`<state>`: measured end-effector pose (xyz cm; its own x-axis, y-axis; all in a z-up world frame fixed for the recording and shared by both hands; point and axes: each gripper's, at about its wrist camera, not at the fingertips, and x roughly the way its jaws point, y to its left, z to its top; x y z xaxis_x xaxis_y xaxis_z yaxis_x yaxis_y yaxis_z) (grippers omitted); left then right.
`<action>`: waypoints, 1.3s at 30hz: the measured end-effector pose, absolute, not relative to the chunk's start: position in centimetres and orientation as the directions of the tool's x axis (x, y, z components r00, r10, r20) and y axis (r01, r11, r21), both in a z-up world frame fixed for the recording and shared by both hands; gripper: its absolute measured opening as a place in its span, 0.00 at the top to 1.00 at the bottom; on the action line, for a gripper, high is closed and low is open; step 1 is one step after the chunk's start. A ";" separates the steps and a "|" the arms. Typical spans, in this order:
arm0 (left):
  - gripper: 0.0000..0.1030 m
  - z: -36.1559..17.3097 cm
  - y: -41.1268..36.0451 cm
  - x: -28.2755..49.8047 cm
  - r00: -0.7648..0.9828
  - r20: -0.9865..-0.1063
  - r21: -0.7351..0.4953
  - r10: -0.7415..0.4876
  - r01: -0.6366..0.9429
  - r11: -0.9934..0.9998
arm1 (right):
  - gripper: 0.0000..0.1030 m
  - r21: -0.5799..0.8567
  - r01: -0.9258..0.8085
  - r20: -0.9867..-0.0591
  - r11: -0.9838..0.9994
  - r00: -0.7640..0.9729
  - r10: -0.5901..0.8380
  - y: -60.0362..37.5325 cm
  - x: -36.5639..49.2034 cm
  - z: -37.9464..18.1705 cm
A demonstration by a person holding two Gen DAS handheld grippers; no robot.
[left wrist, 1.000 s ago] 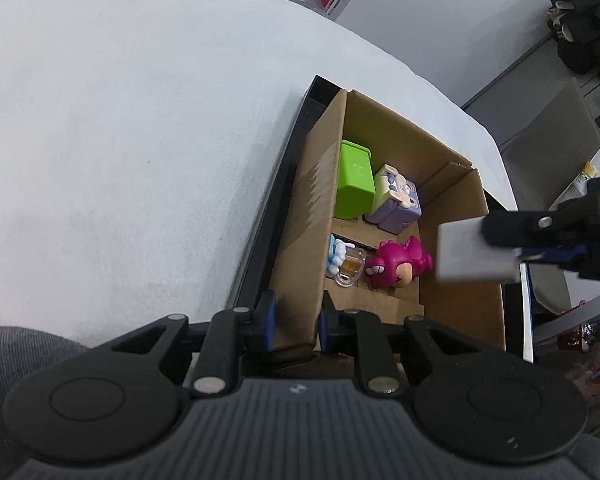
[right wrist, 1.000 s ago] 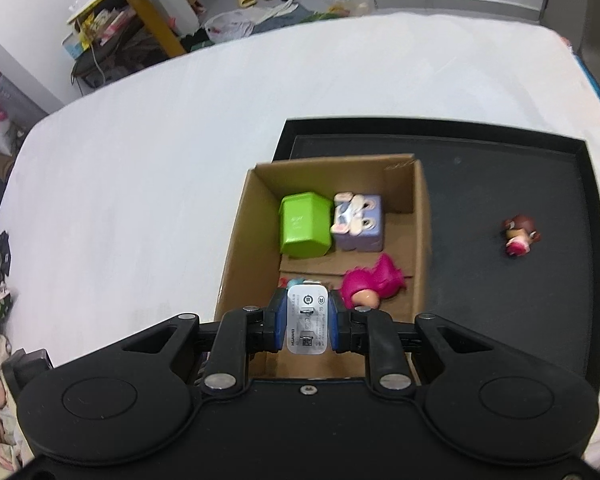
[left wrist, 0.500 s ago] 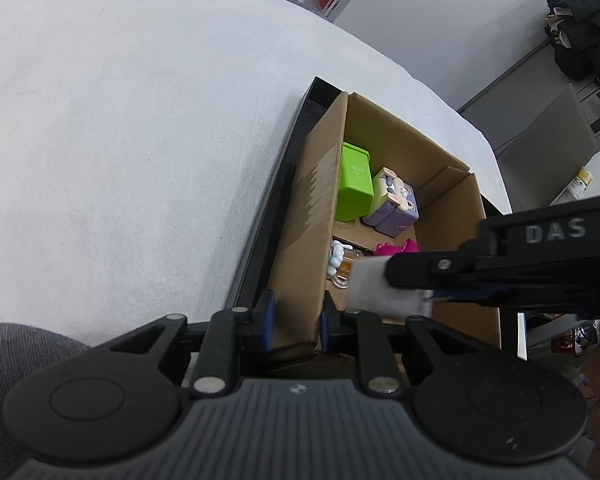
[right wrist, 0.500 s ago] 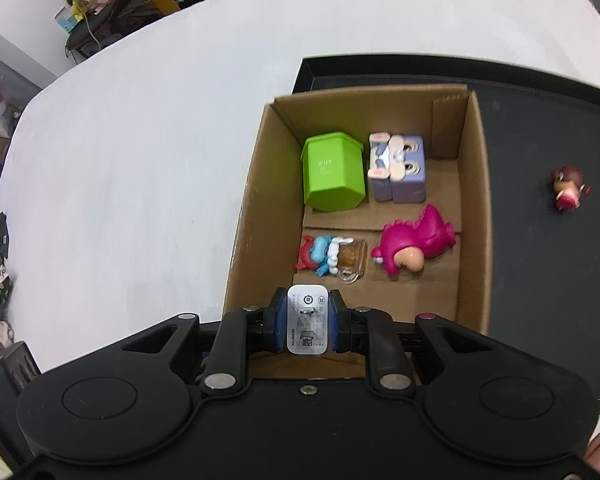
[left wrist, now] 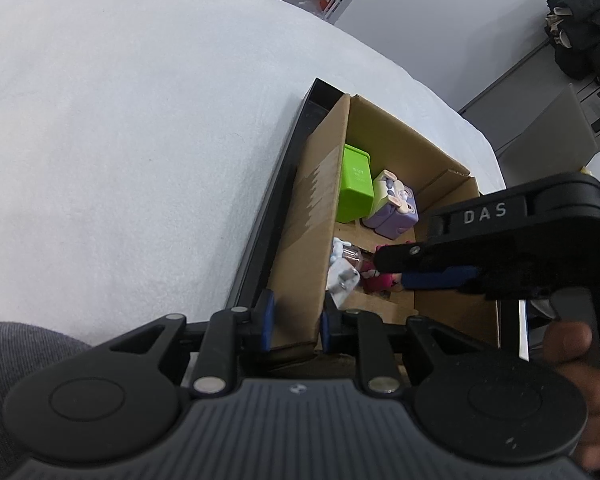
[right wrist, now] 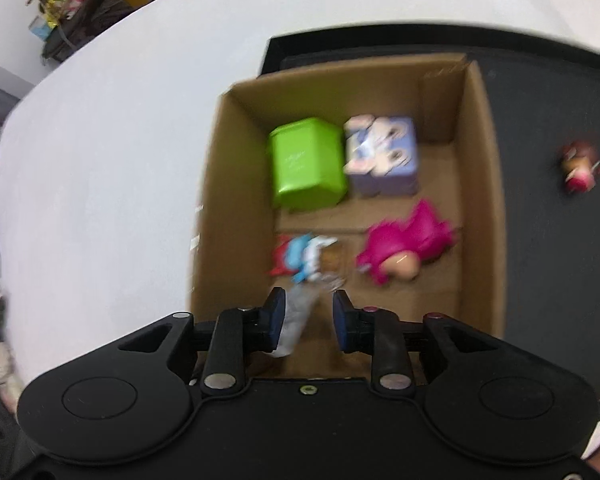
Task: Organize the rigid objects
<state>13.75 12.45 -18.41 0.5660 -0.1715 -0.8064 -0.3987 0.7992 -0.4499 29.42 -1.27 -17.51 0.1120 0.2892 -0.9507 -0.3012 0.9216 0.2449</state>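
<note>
The right gripper (right wrist: 309,318) points steeply down into the near end of the cardboard box (right wrist: 482,184), and its jaws have just been opening. The small white charger (right wrist: 296,326) sits between them, but it leans on the left pad and a clear gap shows on the other side, so it looks let go. The right wrist view is blurry, so I cannot say for sure if the charger has landed on the box floor or is mid-drop. Its long side runs away from the gripper, toward the blue and red toy (right wrist: 300,256) just in front of it. In the left wrist view the charger (left wrist: 342,282) shows as a pale blur right inside the near wall, next to that toy. The pink dinosaur (right wrist: 404,248) lies beside the toy, and the green box (right wrist: 306,164) and the purple cube (right wrist: 382,156) stand side by side at the far end. One little red figure (right wrist: 580,166) lies alone on the black tray (right wrist: 548,92), off to the right of the box, so the right hand is the nearer one to fetch it. The left gripper (left wrist: 296,322) is pinched tight on the near left wall of the box (left wrist: 300,248) and tilts down, holding it steady.
</note>
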 end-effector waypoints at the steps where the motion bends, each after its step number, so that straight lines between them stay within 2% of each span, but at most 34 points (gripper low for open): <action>1: 0.80 -18.4 12.5 13.7 0.566 -0.806 -0.450 -0.172 -0.398 0.799 | 0.72 0.235 -0.307 -0.951 0.922 0.123 0.283 -1.4 29.5 -17.3; 13: 0.80 -18.4 12.4 13.9 0.565 -0.807 -0.443 -0.168 -0.392 0.806 | 0.62 0.263 -0.308 -0.935 0.914 0.153 0.321 -3.3 29.9 -15.0; 20: 0.80 -18.3 12.3 14.0 0.565 -0.809 -0.436 -0.163 -0.391 0.811 | 0.49 0.278 -0.356 -0.925 0.892 0.152 0.349 -4.2 29.3 -13.6; 29: 0.80 -18.3 12.0 14.1 0.564 -0.812 -0.420 -0.148 -0.390 0.819 | 0.38 0.294 -0.390 -0.905 0.872 0.179 0.385 -6.0 29.0 -11.4; 36: 0.80 -18.2 11.7 14.2 0.563 -0.816 -0.403 -0.134 -0.386 0.830 | 0.18 0.309 -0.393 -0.880 0.866 0.228 0.417 -8.6 29.5 -10.2; 39: 0.80 -18.2 11.5 14.2 0.561 -0.818 -0.392 -0.126 -0.384 0.836 | 0.13 0.315 -0.389 -0.869 0.865 0.248 0.428 -9.8 29.9 -9.9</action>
<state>14.22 11.54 -18.20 0.5614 -0.1256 -0.8180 -0.3840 0.8360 -0.3919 29.93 -9.83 -9.86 0.2481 0.4283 -0.8689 -0.3892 0.8654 0.3154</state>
